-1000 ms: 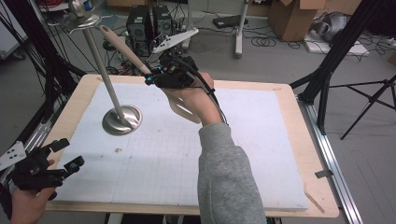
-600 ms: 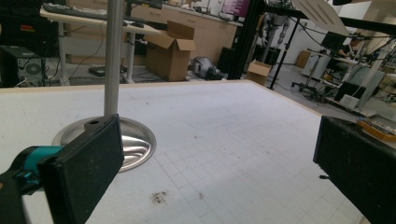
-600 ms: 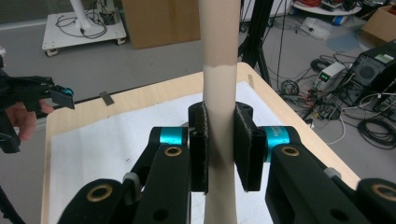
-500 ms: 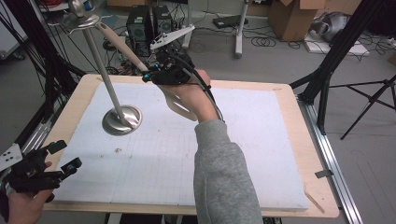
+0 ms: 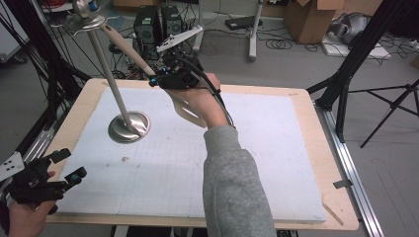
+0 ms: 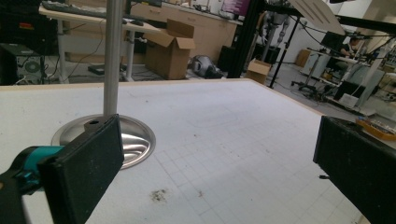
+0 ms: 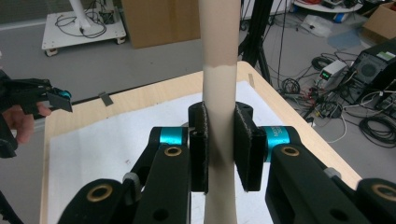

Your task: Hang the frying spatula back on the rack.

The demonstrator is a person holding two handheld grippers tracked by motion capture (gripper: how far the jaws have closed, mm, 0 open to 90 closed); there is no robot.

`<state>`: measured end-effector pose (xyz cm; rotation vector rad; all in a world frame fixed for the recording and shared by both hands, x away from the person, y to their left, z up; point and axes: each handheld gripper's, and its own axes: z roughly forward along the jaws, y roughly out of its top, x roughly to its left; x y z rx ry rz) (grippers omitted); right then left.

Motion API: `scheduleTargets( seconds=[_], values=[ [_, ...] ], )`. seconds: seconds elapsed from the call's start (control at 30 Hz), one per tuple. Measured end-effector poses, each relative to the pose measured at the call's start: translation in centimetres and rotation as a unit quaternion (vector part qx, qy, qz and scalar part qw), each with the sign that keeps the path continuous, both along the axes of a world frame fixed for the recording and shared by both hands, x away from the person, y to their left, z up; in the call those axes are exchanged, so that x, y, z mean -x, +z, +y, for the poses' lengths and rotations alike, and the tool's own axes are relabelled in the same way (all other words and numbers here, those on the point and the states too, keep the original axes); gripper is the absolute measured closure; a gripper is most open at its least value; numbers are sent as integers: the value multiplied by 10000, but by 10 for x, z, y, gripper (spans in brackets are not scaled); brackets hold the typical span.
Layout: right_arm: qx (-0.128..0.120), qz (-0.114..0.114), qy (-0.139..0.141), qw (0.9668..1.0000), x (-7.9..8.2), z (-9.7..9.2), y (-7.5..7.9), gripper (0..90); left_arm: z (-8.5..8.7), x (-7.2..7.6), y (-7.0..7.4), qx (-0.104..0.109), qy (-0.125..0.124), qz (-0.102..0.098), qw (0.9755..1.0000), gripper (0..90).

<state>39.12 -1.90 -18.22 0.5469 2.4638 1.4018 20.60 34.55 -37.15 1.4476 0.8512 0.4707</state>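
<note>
My right gripper [image 5: 163, 79] is raised over the far side of the table, shut on the beige handle [image 7: 219, 93] of a long utensil. The handle [image 5: 128, 49] slants up and left towards the top disc [image 5: 85, 20] of a metal stand. The utensil's broad end [image 5: 190, 114] shows under my hand. The stand's pole [image 5: 111, 74] rises from a round shiny base [image 5: 129, 127] on the white mat. My left gripper [image 5: 66, 165] hovers at the near left corner, open, with nothing between its jaws [image 6: 219, 158]. It faces the base [image 6: 135, 140].
A white gridded mat [image 5: 276, 163] covers the wooden table [image 5: 326, 148]. Black frame posts [image 5: 346, 74] stand at the right, and rails run along both sides. Computer boxes [image 5: 158, 24], cables and cardboard boxes lie on the floor beyond the far edge.
Hardly anything differs: my right hand has shifted very slightly with the handle still gripped. The left gripper has kept still.
</note>
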Motion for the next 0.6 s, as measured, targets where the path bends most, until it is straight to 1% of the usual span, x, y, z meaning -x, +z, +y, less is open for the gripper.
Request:
scheduleTargets(
  seconds=[0.37, 0.6],
  values=[
    [1, 61, -26, 10000, -4, 5, -4, 780, 1, 1, -1, 1, 17, 12, 10000, 21],
    [42, 69, 17, 10000, -6, 11, -7, 780, 2, 3, 0, 7, 47, 7, 10000, 21]
  ],
)
